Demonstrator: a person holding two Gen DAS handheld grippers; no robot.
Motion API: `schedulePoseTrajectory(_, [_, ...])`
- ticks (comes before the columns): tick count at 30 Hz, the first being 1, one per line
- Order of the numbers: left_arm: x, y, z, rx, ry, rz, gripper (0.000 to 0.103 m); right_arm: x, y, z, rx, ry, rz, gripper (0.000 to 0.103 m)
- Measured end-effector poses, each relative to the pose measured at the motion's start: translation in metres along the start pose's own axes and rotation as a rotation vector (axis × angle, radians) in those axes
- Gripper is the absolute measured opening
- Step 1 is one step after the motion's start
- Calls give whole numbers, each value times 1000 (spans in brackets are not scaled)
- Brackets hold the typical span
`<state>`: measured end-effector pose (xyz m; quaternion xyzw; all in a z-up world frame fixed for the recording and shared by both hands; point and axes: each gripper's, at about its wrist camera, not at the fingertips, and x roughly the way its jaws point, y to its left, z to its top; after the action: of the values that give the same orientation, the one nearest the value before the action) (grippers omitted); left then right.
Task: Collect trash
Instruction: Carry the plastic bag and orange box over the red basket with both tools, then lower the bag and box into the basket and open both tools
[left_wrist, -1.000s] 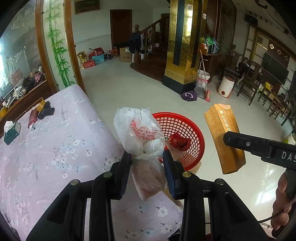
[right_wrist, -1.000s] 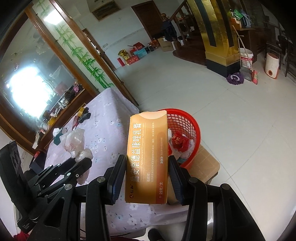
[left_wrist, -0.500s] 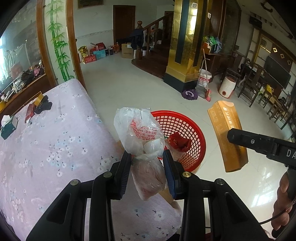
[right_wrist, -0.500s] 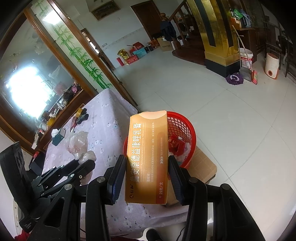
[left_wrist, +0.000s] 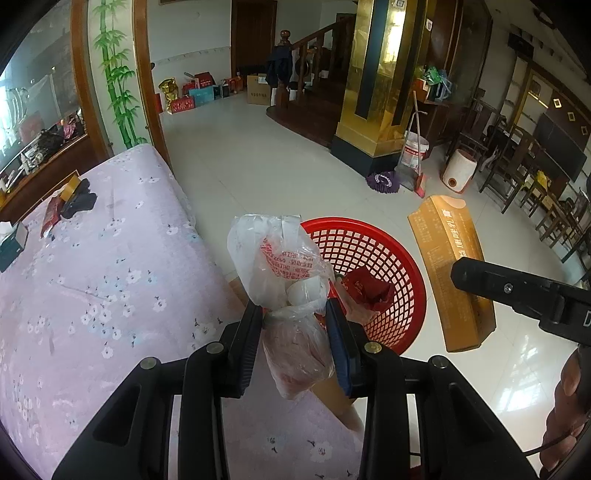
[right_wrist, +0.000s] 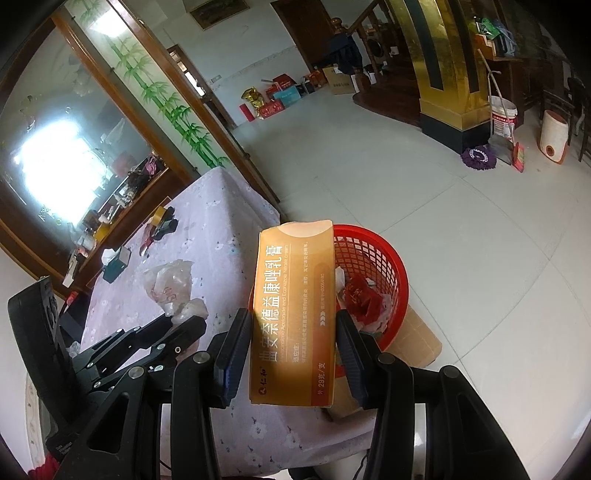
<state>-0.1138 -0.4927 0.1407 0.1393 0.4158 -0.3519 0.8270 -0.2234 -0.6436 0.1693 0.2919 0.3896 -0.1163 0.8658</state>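
Beside the flowered tabletop (left_wrist: 92, 266), a red basket (left_wrist: 373, 254) stands holding a red wrapper (left_wrist: 369, 290). Left gripper (left_wrist: 294, 319) jaws clamp a knotted plastic bag (left_wrist: 280, 266) near the rim; right gripper (right_wrist: 293, 332) jaws clamp an orange box (right_wrist: 291, 314) just beside the basket.

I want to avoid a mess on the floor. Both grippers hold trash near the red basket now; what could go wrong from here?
1. The plastic bag is pinched only at its neck by the left gripper; it may slip out.
2. The orange box is long, and the red basket is small and partly filled; the box may tip out.
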Motion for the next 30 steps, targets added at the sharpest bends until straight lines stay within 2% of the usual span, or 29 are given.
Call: schedulePoseTrajectory(30, [47,-28,11,75,44,2,34,43,-29,17,44,56,-47,50])
